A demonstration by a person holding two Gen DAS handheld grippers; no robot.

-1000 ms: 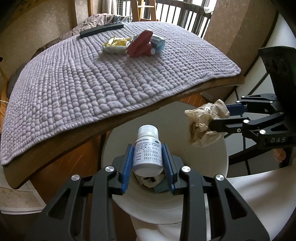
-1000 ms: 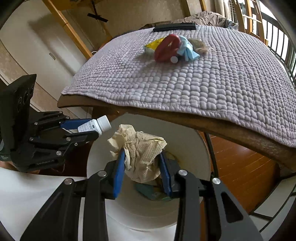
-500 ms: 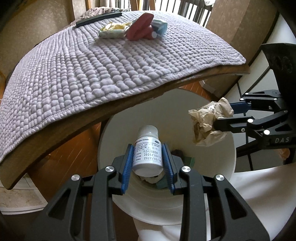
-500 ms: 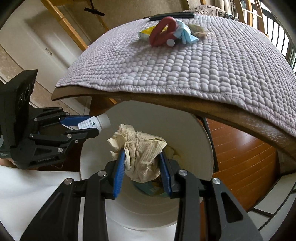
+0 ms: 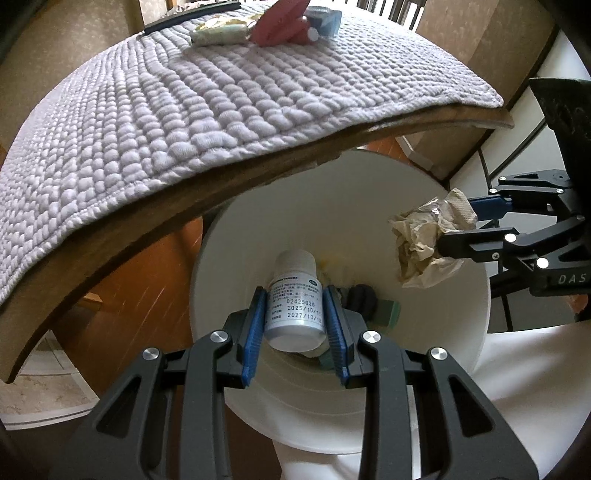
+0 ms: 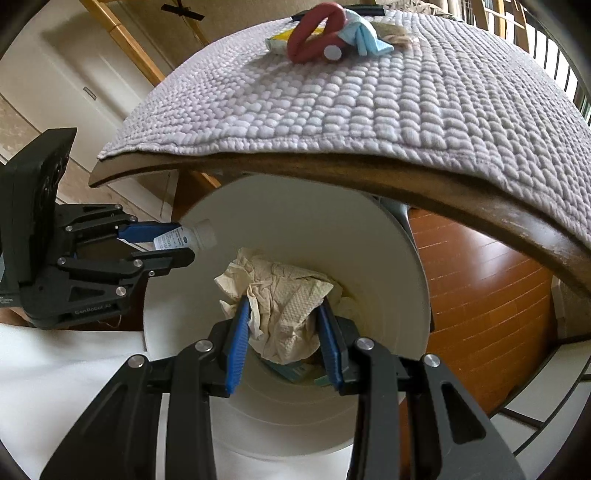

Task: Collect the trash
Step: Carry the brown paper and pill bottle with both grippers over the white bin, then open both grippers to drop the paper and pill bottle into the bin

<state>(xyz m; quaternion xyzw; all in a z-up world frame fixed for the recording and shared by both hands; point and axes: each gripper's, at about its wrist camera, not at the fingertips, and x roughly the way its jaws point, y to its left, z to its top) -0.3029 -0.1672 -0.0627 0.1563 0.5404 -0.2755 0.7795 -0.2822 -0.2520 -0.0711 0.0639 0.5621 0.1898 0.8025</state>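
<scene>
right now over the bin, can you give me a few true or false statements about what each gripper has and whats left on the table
1. The left gripper grips a white pill bottle. True.
2. The right gripper is empty. False: it is shut on a crumpled paper towel.
3. Both items are held above the open white bin. True.
4. The bin is empty. False: some trash already lies at its bottom.
5. A red clip still lies on the grey quilted mat with a few wrappers. True.
6. The pill bottle has no cap. False: its white cap is on.
</scene>
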